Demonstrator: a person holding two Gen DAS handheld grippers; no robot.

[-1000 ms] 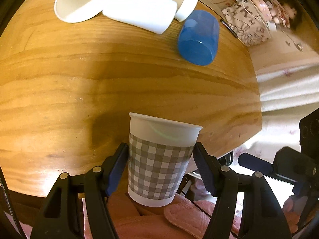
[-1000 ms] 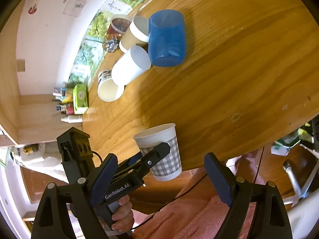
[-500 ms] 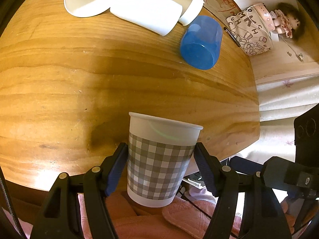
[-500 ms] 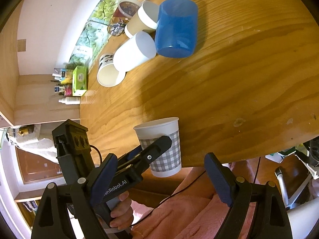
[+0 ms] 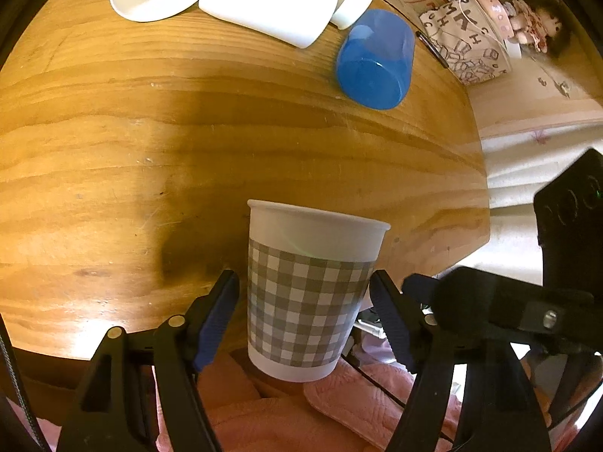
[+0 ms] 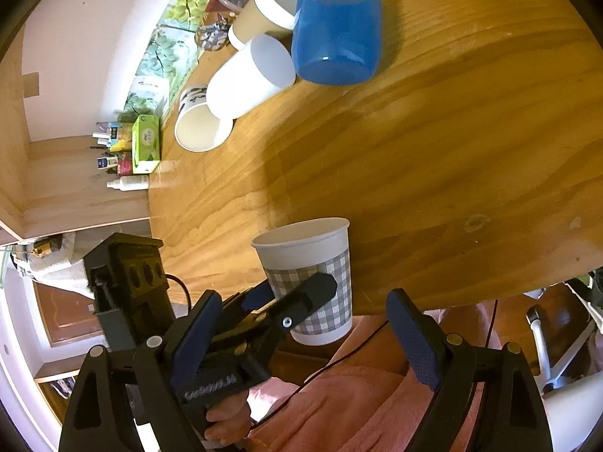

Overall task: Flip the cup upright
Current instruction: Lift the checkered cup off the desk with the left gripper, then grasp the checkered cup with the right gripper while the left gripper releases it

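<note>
The left tongs (image 5: 305, 301) hold a grey-and-white checked paper cup (image 5: 307, 286) upright, mouth up, with a blue-padded finger on each side of its wall. The left pad appears a sliver off the cup, so firm contact on that side cannot be told. The cup sits at the near edge of the wooden tabletop (image 5: 150, 173), its base hanging just past that edge over pink cloth (image 5: 264, 414). The right tongs (image 6: 301, 339) are spread wide and hold nothing, just beside the left tongs and off the tabletop's edge. A broad stretch of bare wood lies beyond the cup. At the far side, well apart, a blue cup (image 5: 373, 64) and three white and tan cups (image 5: 271, 7) lie on their sides.
</note>
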